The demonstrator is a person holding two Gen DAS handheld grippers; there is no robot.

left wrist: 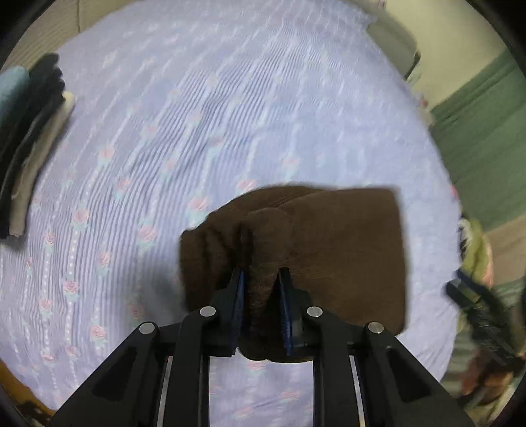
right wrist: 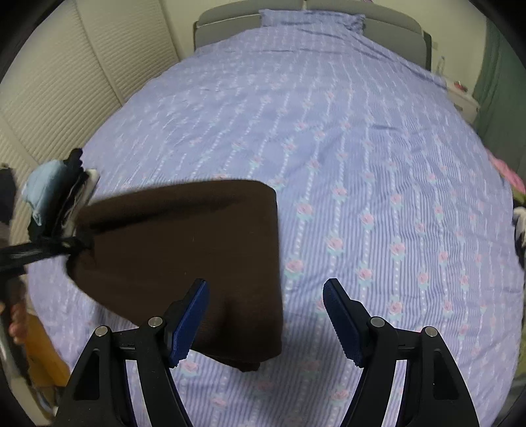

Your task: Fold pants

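The brown pants [left wrist: 328,249] are folded into a compact bundle over the lilac flowered bedspread [left wrist: 197,131]. My left gripper [left wrist: 261,279] is shut on a bunched edge of the pants and holds that side lifted. In the right wrist view the pants [right wrist: 184,256] hang from the left gripper [right wrist: 75,244] at the far left, with the lower end resting on the bedspread [right wrist: 361,164]. My right gripper [right wrist: 266,292] is open and empty, just right of the pants' near edge.
A stack of folded clothes [right wrist: 56,193] sits at the bed's left edge, also seen in the left wrist view [left wrist: 33,131]. A grey headboard [right wrist: 296,19] is at the far end. Green curtain [left wrist: 486,138] and loose clothing [left wrist: 476,262] lie to the right.
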